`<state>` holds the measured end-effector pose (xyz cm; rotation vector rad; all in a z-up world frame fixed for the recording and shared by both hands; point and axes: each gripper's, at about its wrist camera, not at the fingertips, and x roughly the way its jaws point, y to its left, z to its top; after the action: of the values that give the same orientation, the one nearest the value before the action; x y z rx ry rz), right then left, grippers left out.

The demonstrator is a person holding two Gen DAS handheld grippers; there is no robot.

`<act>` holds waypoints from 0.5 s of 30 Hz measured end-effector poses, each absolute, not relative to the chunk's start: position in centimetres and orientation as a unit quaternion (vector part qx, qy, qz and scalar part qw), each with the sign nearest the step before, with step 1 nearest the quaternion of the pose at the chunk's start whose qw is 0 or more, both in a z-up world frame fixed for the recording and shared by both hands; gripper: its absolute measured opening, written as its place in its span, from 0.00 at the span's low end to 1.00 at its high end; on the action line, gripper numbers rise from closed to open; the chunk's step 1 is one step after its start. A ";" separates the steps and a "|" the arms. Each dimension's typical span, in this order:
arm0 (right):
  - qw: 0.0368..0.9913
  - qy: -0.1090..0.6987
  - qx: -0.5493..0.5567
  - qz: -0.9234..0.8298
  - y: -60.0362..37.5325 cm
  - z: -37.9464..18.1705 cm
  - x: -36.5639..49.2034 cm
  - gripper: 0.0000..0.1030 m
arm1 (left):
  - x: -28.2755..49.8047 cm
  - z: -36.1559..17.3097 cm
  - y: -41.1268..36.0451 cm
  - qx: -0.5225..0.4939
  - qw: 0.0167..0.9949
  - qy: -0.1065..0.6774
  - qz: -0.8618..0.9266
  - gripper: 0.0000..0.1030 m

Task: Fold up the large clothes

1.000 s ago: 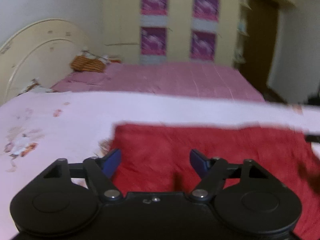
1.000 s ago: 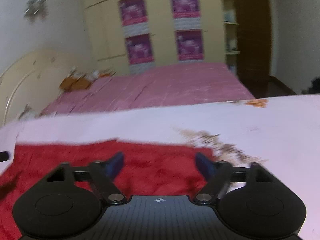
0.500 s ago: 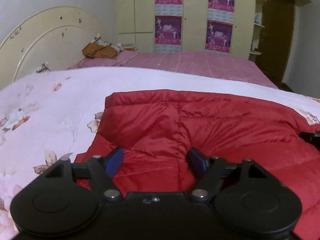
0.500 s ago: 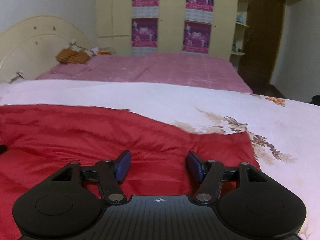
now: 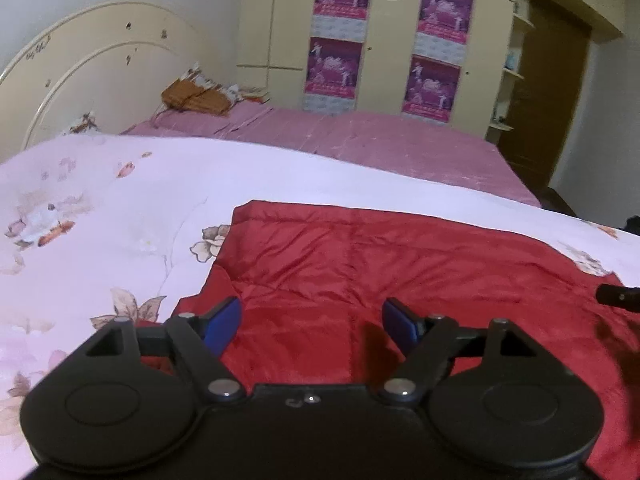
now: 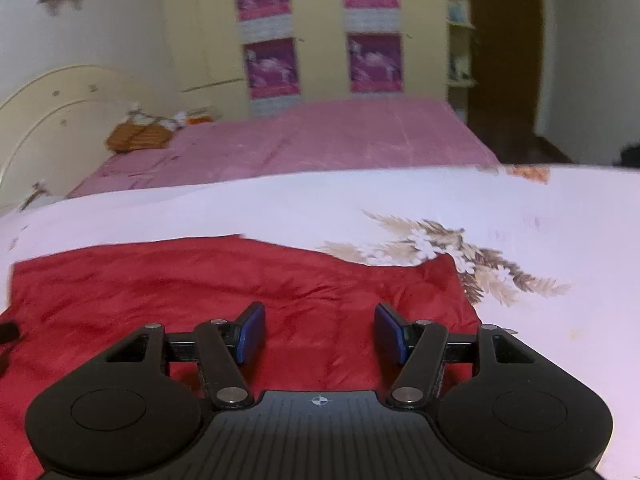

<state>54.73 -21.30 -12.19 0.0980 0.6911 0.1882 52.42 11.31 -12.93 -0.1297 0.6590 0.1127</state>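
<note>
A red quilted jacket (image 5: 380, 264) lies spread flat on the floral quilt, its far edge straight. My left gripper (image 5: 312, 320) hovers over the jacket's left part, near its left edge. Its jaws are opening and only cloth lies below them, nothing gripped. My right gripper (image 6: 320, 332) hangs over the jacket's (image 6: 200, 280) right part, close to the right edge. Its blue pads (image 6: 252, 332) stand apart with nothing between them. A black tip of the right gripper (image 5: 618, 298) shows at the right rim of the left wrist view.
The white floral quilt (image 5: 120, 208) covers the near bed around the jacket. Beyond it lie a pink bedspread (image 6: 320, 136), a cream headboard (image 5: 80, 64), an orange-brown bundle (image 5: 192, 98), a wardrobe with purple posters (image 5: 340, 40) and a dark door (image 6: 504, 40).
Both views have shifted and tilted a little over the jacket. The left jaws stand slightly wider. The jacket lies as it did, and neither gripper has taken hold of anything.
</note>
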 end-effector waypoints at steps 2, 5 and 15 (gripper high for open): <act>0.937 0.331 0.036 0.107 -20.6 -11.6 52.9 0.59 | 51.3 -12.5 10.7 -0.063 0.944 0.320 0.047 0.76; 0.938 0.325 0.023 0.117 -19.8 -11.6 50.3 0.59 | 49.7 -12.5 9.5 -0.048 0.944 0.324 0.035 0.78; 0.935 0.345 -0.030 0.074 -20.7 -15.5 48.4 0.59 | 50.1 -15.5 8.7 0.004 0.931 0.363 0.047 0.85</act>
<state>48.45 -20.73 -15.52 -0.0613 0.7045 0.1509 50.09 8.69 -15.45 0.0083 0.7433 0.0954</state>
